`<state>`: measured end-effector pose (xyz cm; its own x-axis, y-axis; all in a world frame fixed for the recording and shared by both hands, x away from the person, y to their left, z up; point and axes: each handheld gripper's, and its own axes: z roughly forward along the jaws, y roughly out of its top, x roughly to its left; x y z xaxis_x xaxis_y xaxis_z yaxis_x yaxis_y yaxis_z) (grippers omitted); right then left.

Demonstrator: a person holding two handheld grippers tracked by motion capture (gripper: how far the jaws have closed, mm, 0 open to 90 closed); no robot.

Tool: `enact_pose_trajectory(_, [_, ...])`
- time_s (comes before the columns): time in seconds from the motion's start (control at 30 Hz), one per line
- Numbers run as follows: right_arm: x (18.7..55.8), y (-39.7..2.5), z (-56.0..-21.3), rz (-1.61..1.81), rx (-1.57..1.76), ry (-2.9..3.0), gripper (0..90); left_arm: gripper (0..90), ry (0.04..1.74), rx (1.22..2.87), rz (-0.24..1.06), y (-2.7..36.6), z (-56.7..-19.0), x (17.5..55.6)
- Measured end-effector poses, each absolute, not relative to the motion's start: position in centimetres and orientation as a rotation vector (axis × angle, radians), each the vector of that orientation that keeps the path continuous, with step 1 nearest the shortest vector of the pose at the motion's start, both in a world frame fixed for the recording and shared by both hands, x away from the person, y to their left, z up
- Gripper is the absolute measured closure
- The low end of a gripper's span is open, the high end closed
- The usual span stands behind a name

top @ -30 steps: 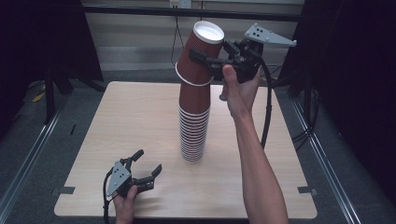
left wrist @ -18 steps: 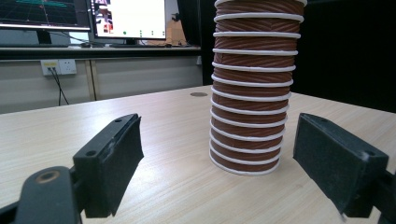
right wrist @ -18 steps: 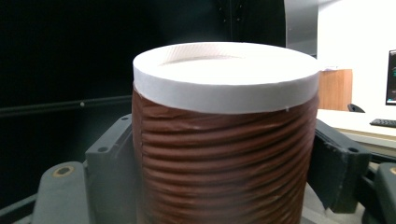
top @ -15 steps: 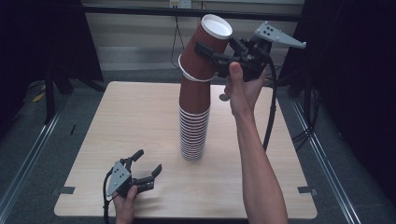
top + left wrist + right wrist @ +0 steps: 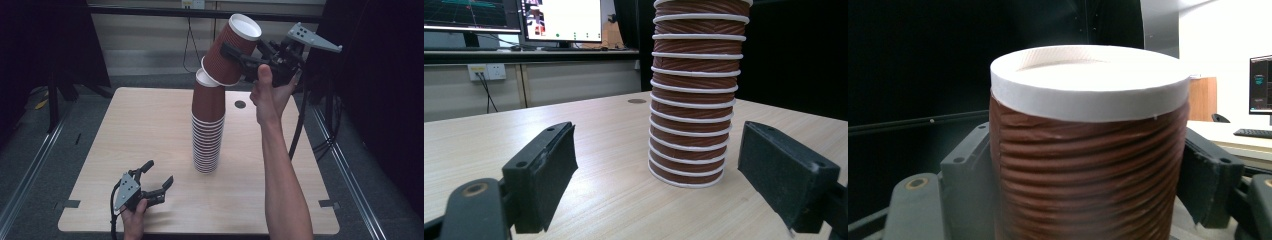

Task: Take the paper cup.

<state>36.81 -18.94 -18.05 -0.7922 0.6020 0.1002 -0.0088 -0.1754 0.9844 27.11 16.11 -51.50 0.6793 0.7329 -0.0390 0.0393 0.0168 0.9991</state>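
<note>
A pale wooden table [image 5: 150,130] carries the stack of brown ribbed cups [image 5: 206,135] near its middle

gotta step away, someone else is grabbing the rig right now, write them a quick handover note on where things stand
Right gripper: shut on the top cup, raised and tilted above the cup stack; its base looks barely clear of the stack's top rim, hard to tell if fully free.
Left gripper: open, low at the near left of the table, holding nothing, jaws pointed toward the stack.
Done: top cup gripped and tipped off.
Left: lift it fully clear and set it down; the stack is unsupported, so move gently.
</note>
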Motion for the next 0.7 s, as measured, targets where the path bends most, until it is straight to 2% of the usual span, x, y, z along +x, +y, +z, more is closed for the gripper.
enact_pose_trajectory(0.7, [35.3, -23.0, -18.9, 1.924, 0.755, 1.672, 21.0, 15.5, 0.692, 1.466, 0.607, 16.1, -51.5, 27.2])
